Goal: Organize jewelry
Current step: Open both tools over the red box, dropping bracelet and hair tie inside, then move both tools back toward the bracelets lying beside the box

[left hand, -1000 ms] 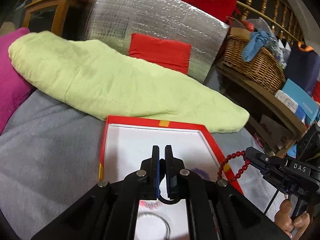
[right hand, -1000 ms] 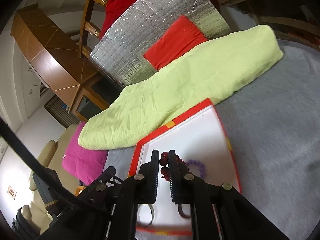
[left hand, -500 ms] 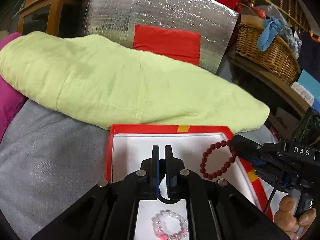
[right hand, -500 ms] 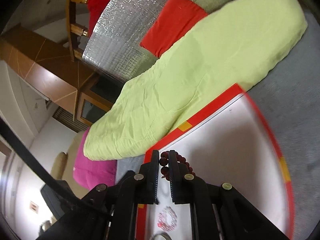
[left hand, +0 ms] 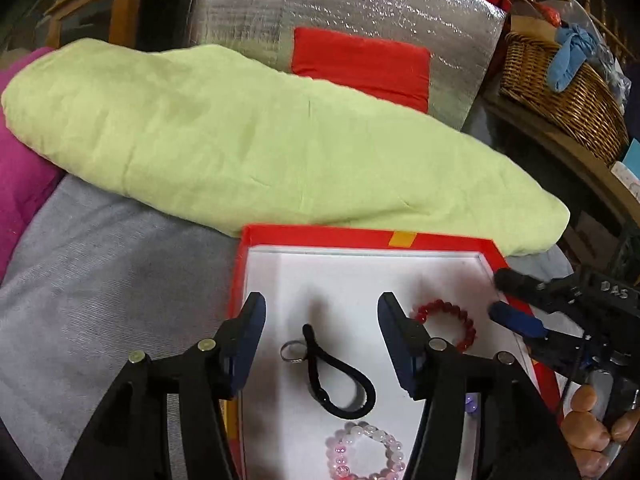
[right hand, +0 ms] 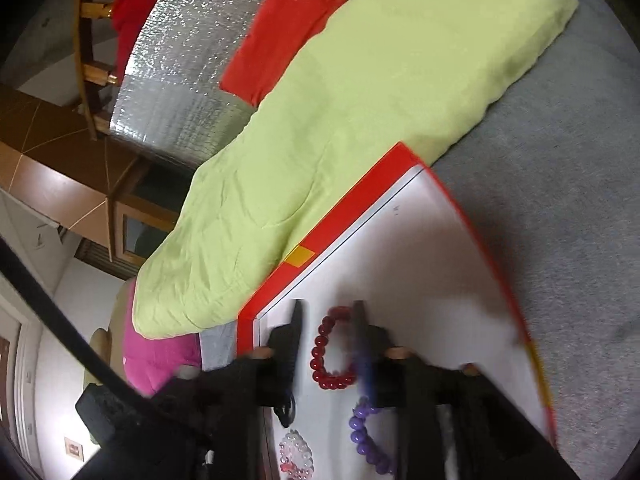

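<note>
A red-rimmed tray (left hand: 320,236) with a white floor lies on the grey bedding. My left gripper (left hand: 320,308) hangs over it, its jaws opening. The black hair tie (left hand: 340,376) lies loose on the floor between and below them, beside a small silver ring (left hand: 292,350). In the right wrist view my right gripper (right hand: 328,307) is blurred and its jaws are opening too. The red bead bracelet (right hand: 326,354) rests on the tray (right hand: 352,196) between them, with no pad pressing it. From the left wrist view, that bracelet (left hand: 444,322) sits just left of the right gripper (left hand: 500,294).
A pink-and-clear bead bracelet (left hand: 364,452) and a purple bead bracelet (right hand: 364,436) also lie in the tray. A light green quilt (left hand: 260,132) runs along the tray's far edge. A wicker basket (left hand: 560,88) stands on a shelf at the right. A hand (left hand: 588,428) holds the right gripper.
Both grippers were shut, the left on the black hair tie and the right on the red bracelet. Both came down over the tray and their jaws parted, leaving both pieces on its floor.
</note>
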A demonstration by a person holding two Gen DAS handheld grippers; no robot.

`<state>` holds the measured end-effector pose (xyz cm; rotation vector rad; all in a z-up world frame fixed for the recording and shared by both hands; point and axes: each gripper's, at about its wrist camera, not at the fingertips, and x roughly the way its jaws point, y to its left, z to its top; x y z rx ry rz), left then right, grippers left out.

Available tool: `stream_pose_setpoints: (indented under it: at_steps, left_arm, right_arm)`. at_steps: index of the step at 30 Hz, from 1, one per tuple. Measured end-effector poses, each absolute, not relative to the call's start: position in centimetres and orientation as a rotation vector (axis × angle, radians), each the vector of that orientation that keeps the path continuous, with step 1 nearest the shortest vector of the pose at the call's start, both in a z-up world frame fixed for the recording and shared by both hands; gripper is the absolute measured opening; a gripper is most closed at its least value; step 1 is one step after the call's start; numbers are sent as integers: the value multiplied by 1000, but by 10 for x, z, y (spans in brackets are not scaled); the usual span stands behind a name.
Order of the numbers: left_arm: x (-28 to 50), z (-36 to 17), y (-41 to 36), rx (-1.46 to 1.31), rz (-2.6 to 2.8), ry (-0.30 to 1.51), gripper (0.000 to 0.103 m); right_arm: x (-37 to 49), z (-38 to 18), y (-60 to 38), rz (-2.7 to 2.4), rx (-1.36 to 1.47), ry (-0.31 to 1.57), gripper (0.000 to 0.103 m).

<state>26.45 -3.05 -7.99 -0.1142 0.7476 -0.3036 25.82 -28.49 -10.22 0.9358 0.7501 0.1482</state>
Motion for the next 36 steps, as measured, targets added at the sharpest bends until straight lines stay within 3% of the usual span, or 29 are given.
stream_pose_setpoints:
  at_steps: [13, 18, 31, 36]
  left_arm:
    - [197, -50, -11, 107, -102, 726, 75]
    - [148, -53, 4, 218, -34, 722, 80]
    - [14, -72, 40, 164, -36, 752, 80]
    - [1, -87, 35, 160, -51, 778, 80]
  right_arm:
    - [180, -22, -270, 142, 584, 670, 46]
    - [119, -29, -255, 131, 392, 708, 46]
    - [5, -60, -242, 164, 373, 829, 46]
    - [-4, -67, -224, 180, 313, 864, 46]
